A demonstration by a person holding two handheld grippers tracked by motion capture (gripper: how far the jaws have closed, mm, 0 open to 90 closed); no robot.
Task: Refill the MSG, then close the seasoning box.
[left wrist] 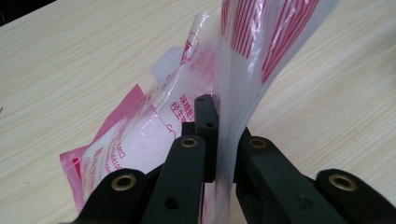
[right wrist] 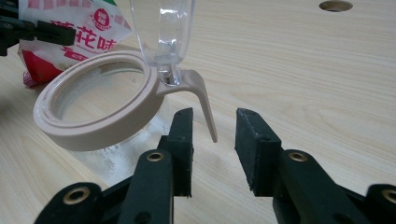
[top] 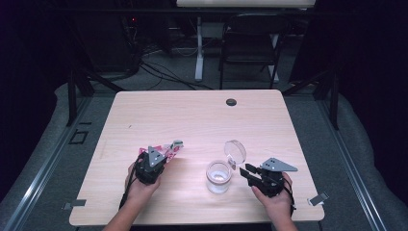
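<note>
The left gripper (top: 169, 150) pinches a pink bag (left wrist: 154, 126), lower left in the high view. The right gripper (right wrist: 212, 140) (jaws spread) waits by 1 open jar (top: 219, 177). Next, probably pouring carefully.

The pouch's (left wrist: 154, 135) top and the jar's (right wrist: 93, 112) lid are cropped.

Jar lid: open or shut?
Open. The clear lid stands flipped up on its hinge behind the jar, whose beige rim is uncovered.
</note>
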